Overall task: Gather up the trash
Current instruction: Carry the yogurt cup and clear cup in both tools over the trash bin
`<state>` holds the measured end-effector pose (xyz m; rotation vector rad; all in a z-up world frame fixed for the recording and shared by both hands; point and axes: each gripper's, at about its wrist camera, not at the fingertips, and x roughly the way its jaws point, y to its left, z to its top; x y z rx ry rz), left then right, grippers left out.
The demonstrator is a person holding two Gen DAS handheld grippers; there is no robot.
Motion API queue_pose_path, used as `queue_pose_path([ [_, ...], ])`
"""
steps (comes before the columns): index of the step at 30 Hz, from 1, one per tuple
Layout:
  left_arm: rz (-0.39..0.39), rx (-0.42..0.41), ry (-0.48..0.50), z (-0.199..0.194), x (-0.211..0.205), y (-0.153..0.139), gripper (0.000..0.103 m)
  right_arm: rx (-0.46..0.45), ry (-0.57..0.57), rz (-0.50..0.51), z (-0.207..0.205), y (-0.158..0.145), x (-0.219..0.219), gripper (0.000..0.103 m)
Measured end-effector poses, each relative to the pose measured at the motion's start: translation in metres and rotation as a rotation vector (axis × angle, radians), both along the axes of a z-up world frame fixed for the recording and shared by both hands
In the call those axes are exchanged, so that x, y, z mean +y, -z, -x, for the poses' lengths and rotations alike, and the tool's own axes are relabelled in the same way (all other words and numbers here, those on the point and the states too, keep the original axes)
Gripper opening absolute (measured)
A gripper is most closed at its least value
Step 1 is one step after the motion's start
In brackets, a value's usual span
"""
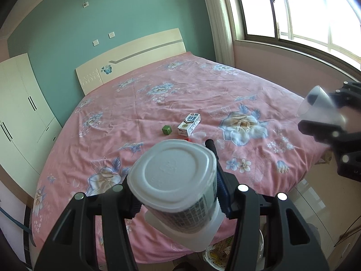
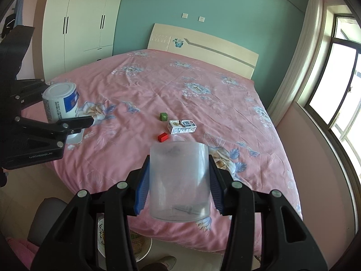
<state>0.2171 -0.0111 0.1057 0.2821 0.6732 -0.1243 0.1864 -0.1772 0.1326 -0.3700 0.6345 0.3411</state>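
Note:
My left gripper (image 1: 174, 158) is shut on a white plastic tub (image 1: 171, 171) with a printed label, its base turned toward the camera. In the right wrist view the same tub (image 2: 61, 101) hangs at the left in that gripper (image 2: 67, 103), over the bed's edge. My right gripper (image 2: 179, 160) is shut on a translucent plastic cup (image 2: 179, 180), whose sides its blue pads press. That cup (image 1: 320, 106) shows at the far right of the left wrist view. On the pink floral bedspread (image 2: 203, 103) lie a green cube (image 2: 163, 116), a small milk carton (image 2: 182, 127) and a red block (image 2: 163, 136).
A round bin (image 2: 137, 246) with printed wrappers in it stands on the floor under both grippers at the foot of the bed. A grey seat (image 2: 42, 221) is to its left. A white wardrobe (image 2: 85, 15) stands far left, a headboard (image 2: 203, 45) behind, a window (image 1: 304, 11) right.

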Motion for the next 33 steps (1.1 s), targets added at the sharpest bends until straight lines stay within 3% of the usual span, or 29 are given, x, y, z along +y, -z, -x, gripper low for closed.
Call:
queue_pose_path([
  [11, -0.023, 0.096, 0.018, 0.026, 0.007, 0.056, 0.056, 0.083, -0.052, -0.021, 0.026, 0.053, 0.010, 0.048],
  [33, -0.045, 0.355, 0.066, 0.061, 0.001, 0.196, 0.056, 0.262, -0.076, -0.063, 0.058, 0.161, 0.005, 0.048],
])
